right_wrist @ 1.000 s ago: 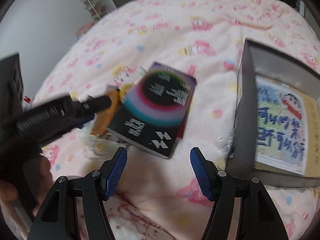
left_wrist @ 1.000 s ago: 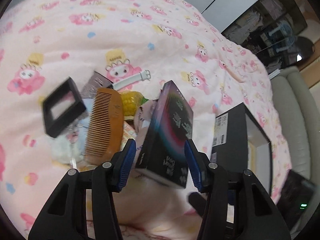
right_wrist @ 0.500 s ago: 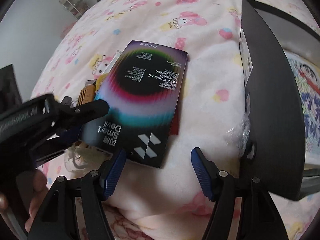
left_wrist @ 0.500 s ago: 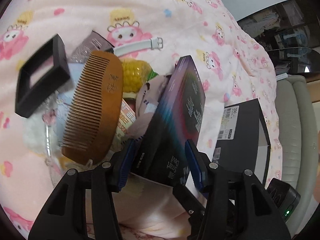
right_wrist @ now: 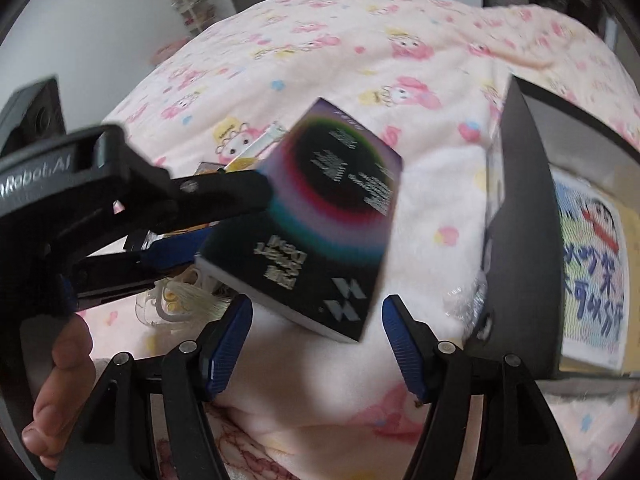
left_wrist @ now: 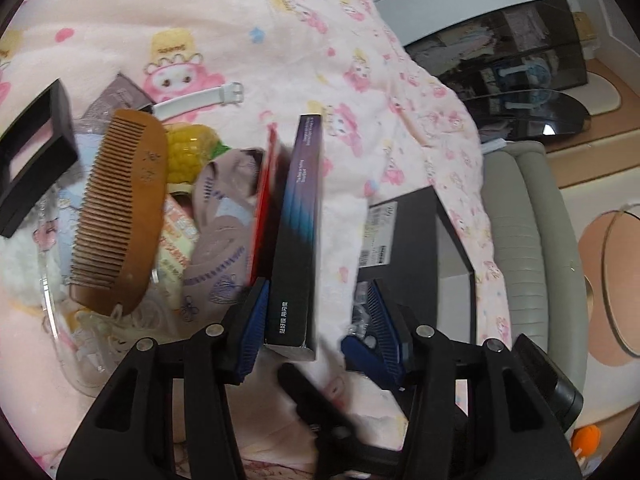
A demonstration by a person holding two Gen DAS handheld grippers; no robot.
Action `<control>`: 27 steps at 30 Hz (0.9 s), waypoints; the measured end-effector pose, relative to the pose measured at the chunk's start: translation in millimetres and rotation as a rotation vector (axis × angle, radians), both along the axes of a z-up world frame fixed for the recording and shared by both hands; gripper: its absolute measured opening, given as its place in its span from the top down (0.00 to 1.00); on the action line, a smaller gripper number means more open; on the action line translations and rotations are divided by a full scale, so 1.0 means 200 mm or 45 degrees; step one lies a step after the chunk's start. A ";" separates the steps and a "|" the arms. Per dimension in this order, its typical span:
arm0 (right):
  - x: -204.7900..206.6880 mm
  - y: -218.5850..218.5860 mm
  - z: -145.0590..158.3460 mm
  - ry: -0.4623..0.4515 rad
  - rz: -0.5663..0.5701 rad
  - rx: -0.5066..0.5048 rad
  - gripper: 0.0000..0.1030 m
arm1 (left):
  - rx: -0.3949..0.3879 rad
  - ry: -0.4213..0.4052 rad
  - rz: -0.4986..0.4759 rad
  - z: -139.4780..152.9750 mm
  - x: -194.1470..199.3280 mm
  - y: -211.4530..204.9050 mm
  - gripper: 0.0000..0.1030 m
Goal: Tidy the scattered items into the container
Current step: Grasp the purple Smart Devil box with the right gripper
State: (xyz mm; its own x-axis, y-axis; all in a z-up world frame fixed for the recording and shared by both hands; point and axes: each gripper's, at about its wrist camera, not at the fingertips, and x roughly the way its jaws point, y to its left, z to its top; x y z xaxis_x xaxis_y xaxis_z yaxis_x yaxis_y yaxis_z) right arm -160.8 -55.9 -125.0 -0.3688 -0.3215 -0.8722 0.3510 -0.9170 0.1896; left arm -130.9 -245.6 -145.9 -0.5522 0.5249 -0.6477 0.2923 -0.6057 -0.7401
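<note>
A dark box with a rainbow ring print [left_wrist: 298, 240] stands up on one long edge between my left gripper's [left_wrist: 316, 300] jaws. It leans on the left pad [left_wrist: 254, 320], and bedding shows between it and the right pad [left_wrist: 380, 320]. The jaws are closing. In the right wrist view the same box [right_wrist: 332, 232] tilts above the bedding, with the left gripper [right_wrist: 236, 216] reaching in from the left. My right gripper [right_wrist: 316, 312] is open just below the box and does not touch it. The open black container [left_wrist: 416, 240] [right_wrist: 520, 240] lies to the right.
To the left is a pile with a wooden comb [left_wrist: 120, 216], a yellow corn toy [left_wrist: 188, 156], a black square frame [left_wrist: 32, 152], a white strap [left_wrist: 200, 98] and a grey cloth [left_wrist: 224, 224]. A picture card [right_wrist: 588, 272] lies in the container. A person's hand [right_wrist: 60, 392] grips the left tool.
The box has swung from showing its printed face to standing edge-on between the left jaws. The left view has tipped down toward the pile. The right gripper has shifted only a little.
</note>
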 end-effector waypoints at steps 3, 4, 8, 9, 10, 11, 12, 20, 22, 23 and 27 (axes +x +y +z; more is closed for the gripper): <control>-0.01 -0.06 -0.01 0.020 0.053 0.038 0.37 | 0.025 0.017 -0.037 -0.01 -0.01 0.02 0.53; -0.01 -0.07 -0.01 0.030 0.054 0.042 0.37 | 0.030 0.019 -0.040 -0.01 -0.02 0.03 0.53; -0.06 -0.04 -0.02 0.043 0.008 0.017 0.41 | 0.067 0.051 -0.062 0.00 -0.01 0.03 0.53; -0.06 -0.03 -0.02 0.043 0.015 -0.003 0.47 | 0.079 0.059 -0.075 0.00 -0.01 0.04 0.53; -0.07 -0.02 -0.02 0.044 0.017 -0.021 0.51 | 0.082 0.063 -0.083 0.00 -0.01 0.04 0.53; -0.07 -0.01 -0.02 0.052 0.013 -0.025 0.51 | 0.077 0.065 -0.087 0.01 -0.02 0.05 0.53; -0.06 -0.01 -0.02 0.061 0.016 -0.030 0.51 | 0.075 0.066 -0.088 0.01 -0.02 0.05 0.53; -0.02 0.08 0.08 0.162 -0.032 -0.062 0.72 | 0.098 0.101 -0.043 0.03 0.01 0.03 0.55; -0.02 0.14 0.11 0.156 -0.067 -0.096 0.77 | 0.078 0.096 0.013 0.03 0.02 -0.01 0.55; 0.00 0.19 0.13 0.151 -0.088 -0.122 0.78 | 0.077 0.092 0.022 0.02 0.01 -0.01 0.55; 0.07 0.37 0.20 0.114 -0.124 -0.269 0.79 | -0.015 0.029 -0.041 0.01 -0.03 0.07 0.55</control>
State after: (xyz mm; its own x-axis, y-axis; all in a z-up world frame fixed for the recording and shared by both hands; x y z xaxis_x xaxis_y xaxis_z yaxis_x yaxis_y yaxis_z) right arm -146.4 18.5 -84.9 -0.4794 -0.4528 -0.7518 0.2871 -0.8904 0.3532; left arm -137.5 -231.8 -144.0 -0.5497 0.5352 -0.6414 0.2556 -0.6232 -0.7391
